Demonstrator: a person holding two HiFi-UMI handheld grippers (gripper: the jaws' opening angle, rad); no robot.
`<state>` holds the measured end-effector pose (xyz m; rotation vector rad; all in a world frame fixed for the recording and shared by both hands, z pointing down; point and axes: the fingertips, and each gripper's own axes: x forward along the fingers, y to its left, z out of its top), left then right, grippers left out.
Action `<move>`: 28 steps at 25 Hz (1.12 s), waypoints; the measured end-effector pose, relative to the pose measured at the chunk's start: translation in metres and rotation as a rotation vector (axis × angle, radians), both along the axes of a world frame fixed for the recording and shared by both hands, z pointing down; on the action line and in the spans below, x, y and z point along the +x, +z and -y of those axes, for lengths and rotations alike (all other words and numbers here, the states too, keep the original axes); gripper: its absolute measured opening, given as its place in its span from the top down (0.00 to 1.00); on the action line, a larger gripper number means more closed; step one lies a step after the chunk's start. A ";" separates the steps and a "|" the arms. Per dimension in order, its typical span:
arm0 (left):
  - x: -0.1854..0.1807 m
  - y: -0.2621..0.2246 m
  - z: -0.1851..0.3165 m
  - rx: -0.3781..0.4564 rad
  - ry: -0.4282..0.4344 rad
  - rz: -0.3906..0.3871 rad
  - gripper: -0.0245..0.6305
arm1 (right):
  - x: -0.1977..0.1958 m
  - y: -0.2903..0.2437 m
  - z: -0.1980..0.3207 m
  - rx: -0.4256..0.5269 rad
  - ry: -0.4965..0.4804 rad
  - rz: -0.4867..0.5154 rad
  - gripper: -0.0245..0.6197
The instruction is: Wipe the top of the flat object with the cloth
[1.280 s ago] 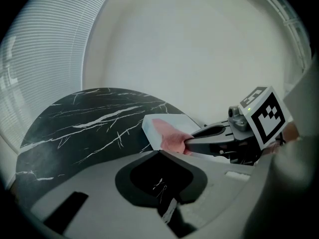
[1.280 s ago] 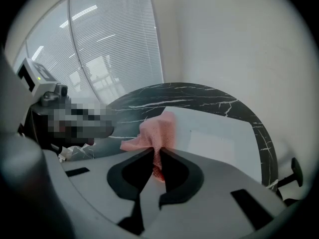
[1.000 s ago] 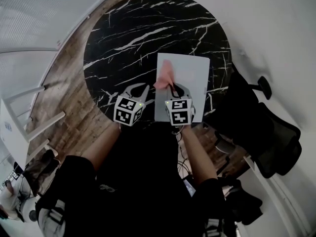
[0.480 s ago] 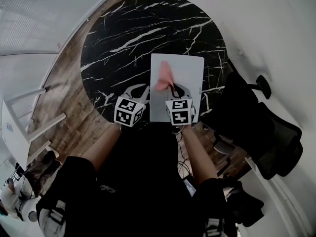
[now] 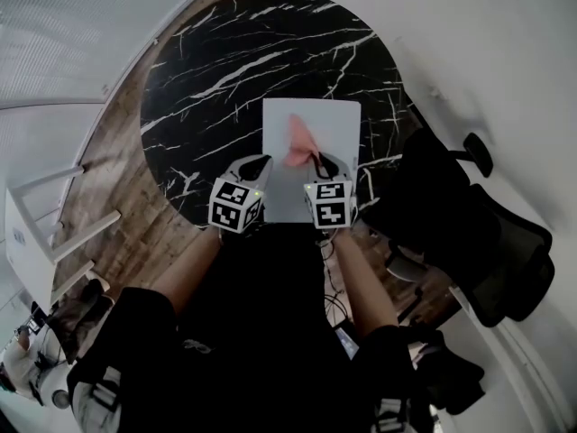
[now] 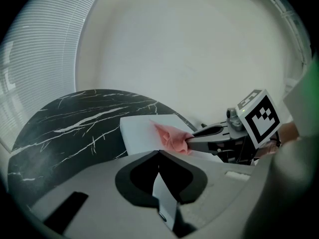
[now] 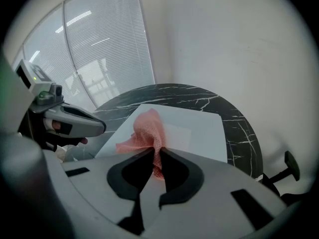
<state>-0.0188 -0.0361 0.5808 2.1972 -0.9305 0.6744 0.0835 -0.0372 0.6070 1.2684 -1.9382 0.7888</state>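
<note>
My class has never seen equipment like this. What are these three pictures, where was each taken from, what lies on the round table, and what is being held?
There is no robot here. A person holds a two-jaw gripper in each hand. The head view looks down from a camera on the person's head. The other two come from cameras riding on each gripper. On the black marble table lies a flat white board. The right gripper is shut on a pink cloth, which sits over the board. The left gripper is shut and holds nothing, by the board's near left edge.
</note>
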 end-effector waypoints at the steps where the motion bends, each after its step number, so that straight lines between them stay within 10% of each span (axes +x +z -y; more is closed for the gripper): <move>1: 0.003 0.000 0.000 0.001 0.000 0.000 0.96 | 0.004 0.001 -0.001 -0.001 0.003 -0.004 0.92; 28: 0.071 -0.002 -0.020 0.008 0.013 -0.002 0.96 | 0.095 0.001 -0.020 0.004 0.074 -0.021 0.92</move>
